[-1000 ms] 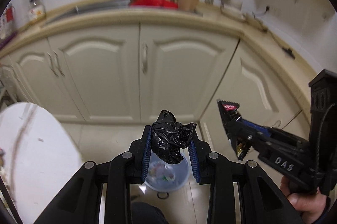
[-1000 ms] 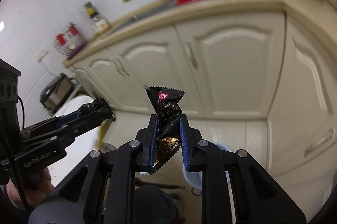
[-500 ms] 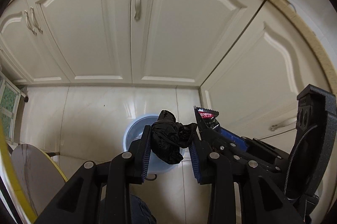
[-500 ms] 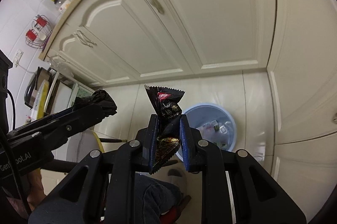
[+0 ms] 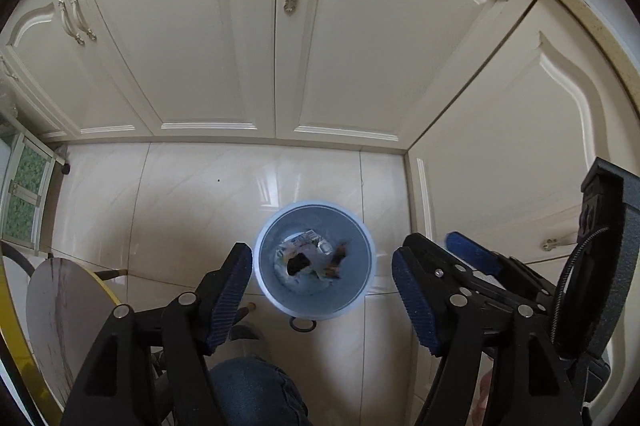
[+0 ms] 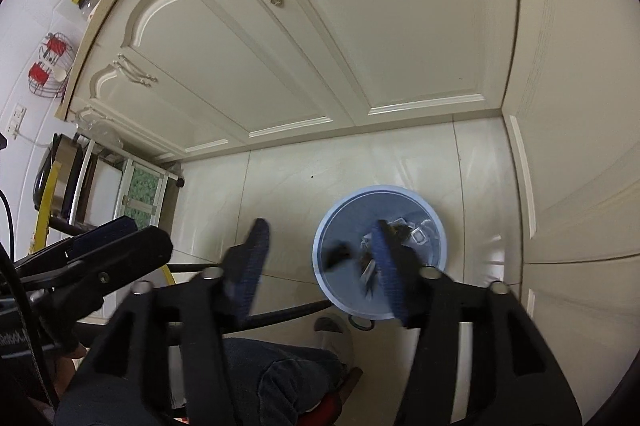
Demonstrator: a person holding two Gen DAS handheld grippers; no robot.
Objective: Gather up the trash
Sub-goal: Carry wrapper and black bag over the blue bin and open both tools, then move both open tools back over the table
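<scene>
Jaws of left gripper (image 5: 322,286) and right gripper (image 6: 320,262) opening, nothing between them. Poised above blue wastebasket (image 5: 264,282) on floor by cabinet corner. Black crumpled bag (image 5: 298,263) and wrapper (image 5: 339,255) inside.

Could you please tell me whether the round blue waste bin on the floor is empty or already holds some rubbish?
It holds rubbish: the round blue waste bin stands upright, with crumpled wrappers and a black lump at its bottom.

Even soft light; floor (image 5: 224,186) glare; fisheye bowing, dark corners; right gripper (image 6: 320,258) motion-blurred; left view sharp.
</scene>
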